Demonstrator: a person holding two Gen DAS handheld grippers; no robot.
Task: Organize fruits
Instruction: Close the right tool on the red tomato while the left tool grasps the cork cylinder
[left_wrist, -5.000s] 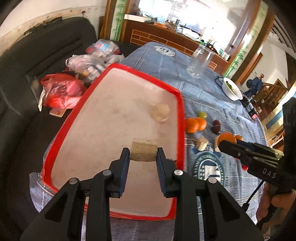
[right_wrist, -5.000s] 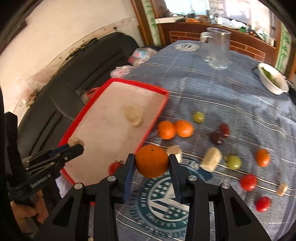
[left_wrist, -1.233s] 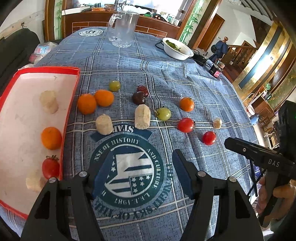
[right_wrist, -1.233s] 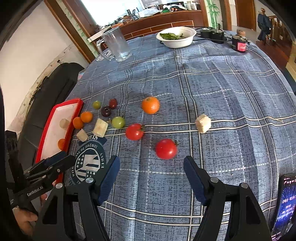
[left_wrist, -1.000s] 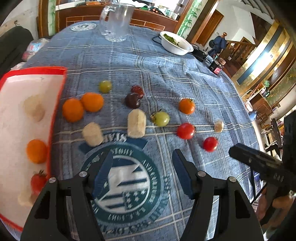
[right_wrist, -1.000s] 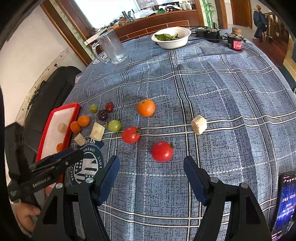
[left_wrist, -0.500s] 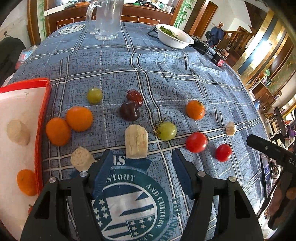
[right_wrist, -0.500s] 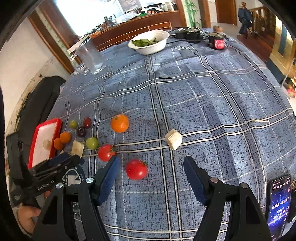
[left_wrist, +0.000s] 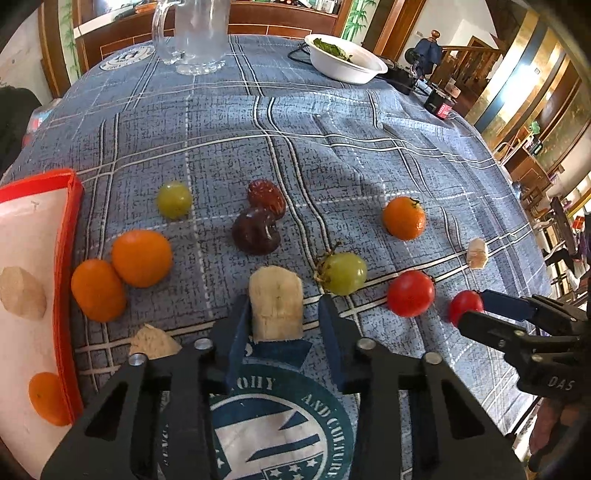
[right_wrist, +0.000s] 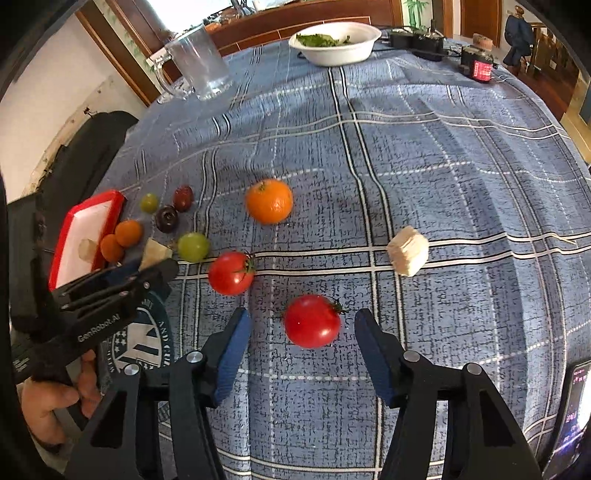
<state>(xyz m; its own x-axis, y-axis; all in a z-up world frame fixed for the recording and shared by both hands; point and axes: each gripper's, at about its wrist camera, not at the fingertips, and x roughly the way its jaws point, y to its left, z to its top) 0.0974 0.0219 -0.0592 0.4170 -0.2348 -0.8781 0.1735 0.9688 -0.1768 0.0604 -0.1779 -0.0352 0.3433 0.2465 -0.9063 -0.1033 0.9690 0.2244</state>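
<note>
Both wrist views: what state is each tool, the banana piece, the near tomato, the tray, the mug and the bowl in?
Left tool: shut on the banana piece.
Banana piece: gripped, on the cloth.
Right tool: closing, pads not yet touching.
Near tomato: on the cloth, between the right tool's fingers.
Tray: holds an orange and a pale piece.
Mug: upright, looks empty.
Bowl: upright, greens inside.

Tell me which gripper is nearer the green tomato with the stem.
Left. The left gripper, jaws around the banana piece, sits right beside the green tomato. The right gripper brackets a red tomato farther away, jaws closing.
</note>
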